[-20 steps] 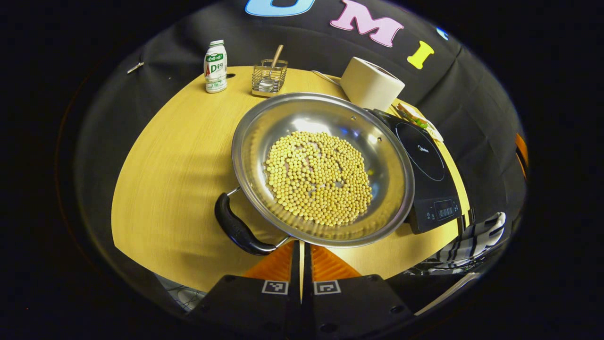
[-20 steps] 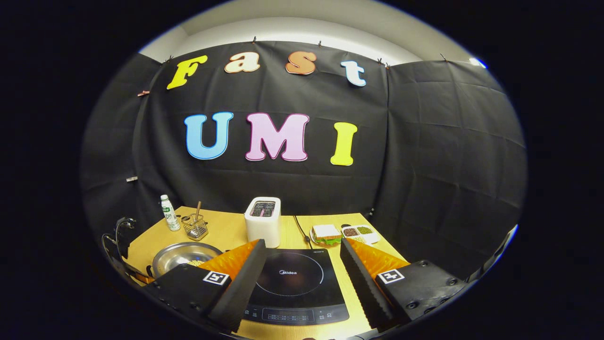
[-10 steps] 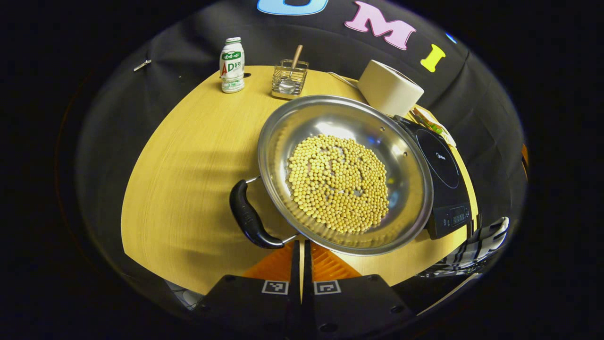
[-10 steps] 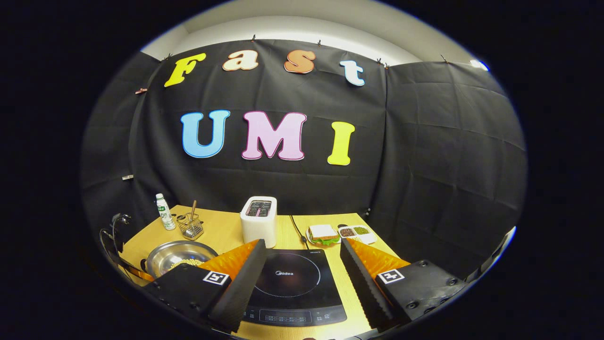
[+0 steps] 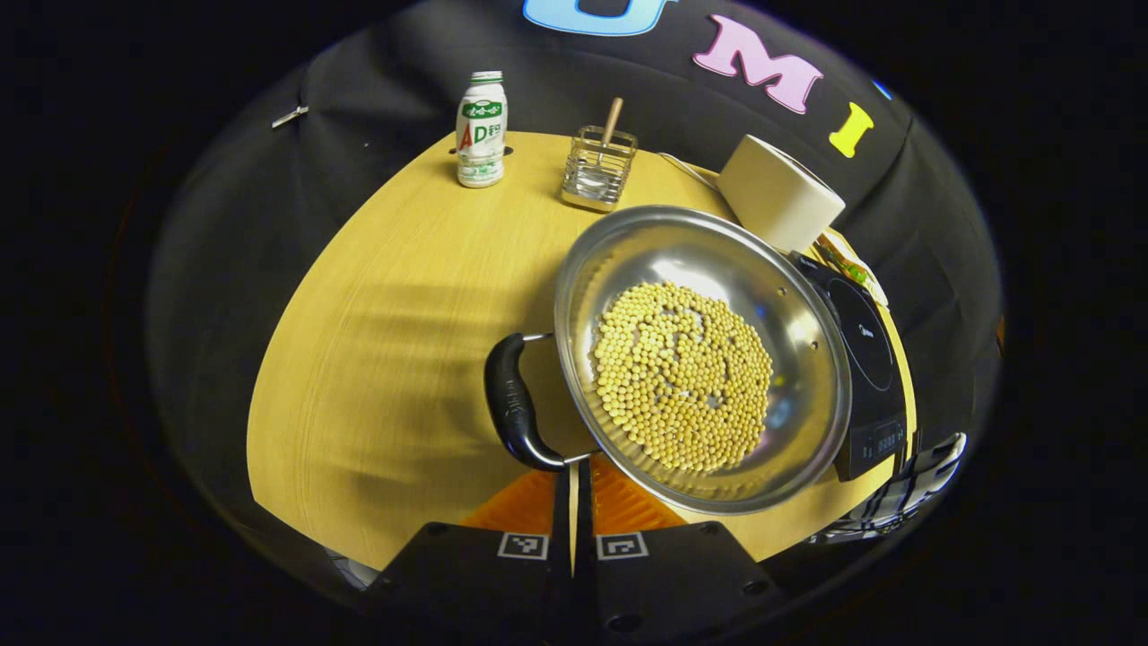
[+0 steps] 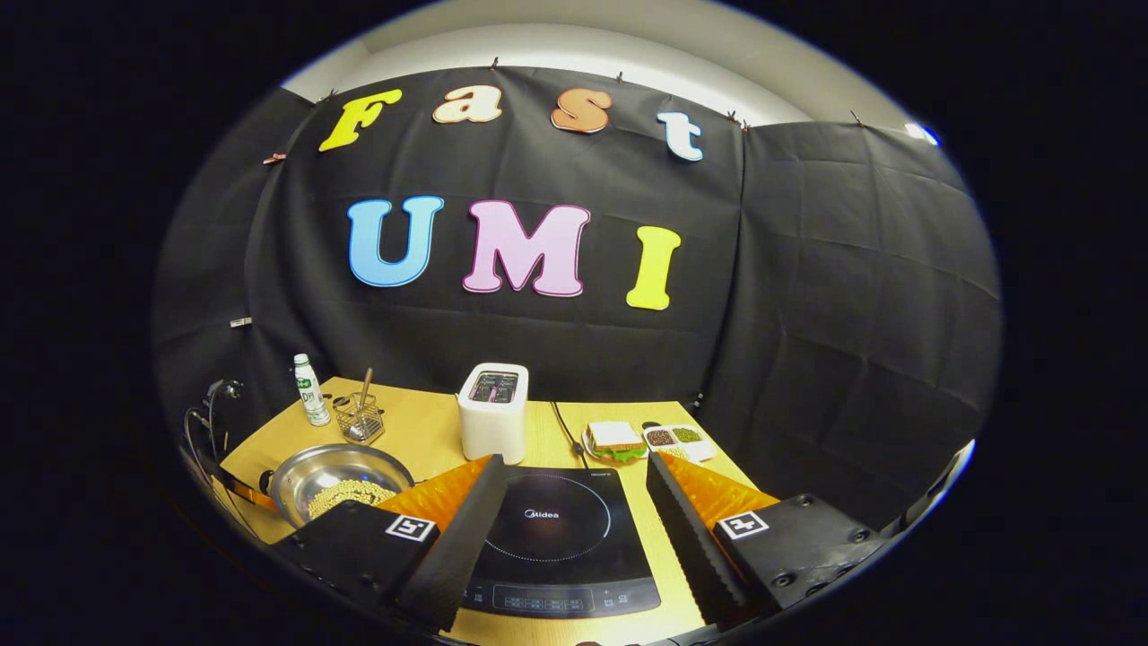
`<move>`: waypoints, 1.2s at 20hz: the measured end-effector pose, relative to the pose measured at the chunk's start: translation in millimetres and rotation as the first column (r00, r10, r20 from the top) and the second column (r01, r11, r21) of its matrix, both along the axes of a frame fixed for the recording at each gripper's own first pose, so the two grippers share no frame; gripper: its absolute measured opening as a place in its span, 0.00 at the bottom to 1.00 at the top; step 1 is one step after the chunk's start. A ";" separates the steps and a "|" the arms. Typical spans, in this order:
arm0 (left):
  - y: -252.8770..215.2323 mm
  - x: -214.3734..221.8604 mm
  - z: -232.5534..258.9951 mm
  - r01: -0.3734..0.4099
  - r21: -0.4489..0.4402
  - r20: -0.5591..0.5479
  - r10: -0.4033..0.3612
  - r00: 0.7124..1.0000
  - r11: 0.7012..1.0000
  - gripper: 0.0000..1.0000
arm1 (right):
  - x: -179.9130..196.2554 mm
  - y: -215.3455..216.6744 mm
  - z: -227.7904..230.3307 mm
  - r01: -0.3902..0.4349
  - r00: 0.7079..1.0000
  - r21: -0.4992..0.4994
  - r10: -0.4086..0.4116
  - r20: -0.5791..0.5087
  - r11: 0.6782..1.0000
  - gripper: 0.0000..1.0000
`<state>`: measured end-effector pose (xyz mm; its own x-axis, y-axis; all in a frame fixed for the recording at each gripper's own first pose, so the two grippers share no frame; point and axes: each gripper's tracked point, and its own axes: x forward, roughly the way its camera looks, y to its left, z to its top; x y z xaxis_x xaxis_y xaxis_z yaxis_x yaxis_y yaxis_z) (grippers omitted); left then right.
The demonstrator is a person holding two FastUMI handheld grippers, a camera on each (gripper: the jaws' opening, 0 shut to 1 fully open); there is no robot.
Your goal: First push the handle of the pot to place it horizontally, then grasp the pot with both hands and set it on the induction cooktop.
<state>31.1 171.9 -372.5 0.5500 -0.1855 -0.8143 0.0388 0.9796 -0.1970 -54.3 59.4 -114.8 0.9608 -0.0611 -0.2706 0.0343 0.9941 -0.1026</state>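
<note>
The steel pot (image 5: 702, 359), its bottom covered in yellow soybeans (image 5: 682, 377), sits on the wooden worktop (image 5: 377, 359) just left of the black induction cooktop (image 5: 865, 359), its rim at the cooktop's edge. Its black handle (image 5: 513, 404) sticks out toward the open worktop on the left. The left claw (image 5: 574, 489) has its orange-backed fingers pressed together, their tips right at the handle's near end and the pot's rim; whether they touch I cannot tell. In the right gripper view the right claw (image 6: 569, 525) is spread wide above the cooktop (image 6: 556, 529), pinching nothing, and the pot (image 6: 336, 475) lies off to the left. Behind the pot stand a white toaster (image 5: 778, 193), a wire holder (image 5: 598, 168) with a wooden-handled utensil, and a small drink bottle (image 5: 482, 130). A sandwich (image 6: 615, 440) lies beyond the cooktop.
</note>
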 end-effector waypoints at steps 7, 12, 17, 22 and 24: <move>24.4 35.5 1.6 -0.020 0.019 0.019 0.020 1.000 1.000 0.05 | 5.3 -2.3 -3.2 0.024 1.000 0.004 -0.024 -0.016 1.000 0.98; 37.1 56.0 1.8 -0.023 0.042 0.031 0.022 0.999 0.999 0.05 | 8.7 -1.7 -5.4 0.032 0.999 0.003 -0.032 -0.027 0.999 0.98; 39.2 57.5 4.8 -0.058 0.033 0.047 0.057 0.997 0.998 0.05 | 13.4 11.4 -16.9 -0.004 0.999 0.017 0.005 -0.054 1.000 0.98; 61.6 43.3 28.5 -0.148 0.057 0.114 0.141 0.983 0.987 0.06 | 29.8 52.5 -54.1 -0.067 0.986 0.108 0.083 -0.146 0.992 0.98; 63.8 41.2 49.9 -0.160 0.021 0.155 0.155 0.976 0.987 0.21 | 33.9 78.7 -71.0 -0.100 0.971 0.178 0.134 -0.196 0.979 0.99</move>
